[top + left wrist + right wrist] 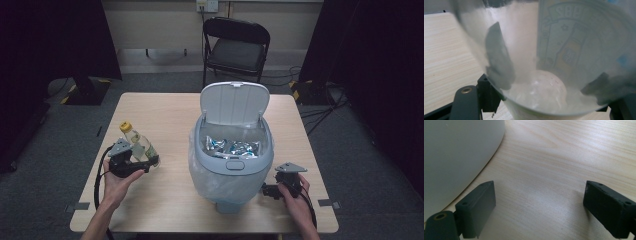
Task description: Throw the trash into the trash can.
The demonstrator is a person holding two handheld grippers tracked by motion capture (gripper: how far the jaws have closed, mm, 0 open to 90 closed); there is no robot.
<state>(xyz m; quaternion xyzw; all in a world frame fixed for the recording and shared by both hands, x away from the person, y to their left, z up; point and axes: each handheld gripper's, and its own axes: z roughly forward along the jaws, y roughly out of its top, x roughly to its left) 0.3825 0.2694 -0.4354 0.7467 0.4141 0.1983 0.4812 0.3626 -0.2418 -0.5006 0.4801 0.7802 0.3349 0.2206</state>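
High overhead, tongs cameras close, table [165, 200] shared

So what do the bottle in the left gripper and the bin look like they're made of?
Bottle: likely clear thin plastic, glossy; the left gripper view sees the jaws through its wall; yellow cap, printed label. Bin: smooth matte grey-white moulded plastic by its look, hinged lid up, with a translucent film liner.

One clear bottle [140, 145] with a yellow cap on the left, one grey bin [231, 165] with its lid up mid-table, one wooden table [165, 115], one black chair [235, 47] at the far side. Two grippers: left gripper [131, 161], right gripper [280, 186]. Wrappers in the bin are too jumbled to count.
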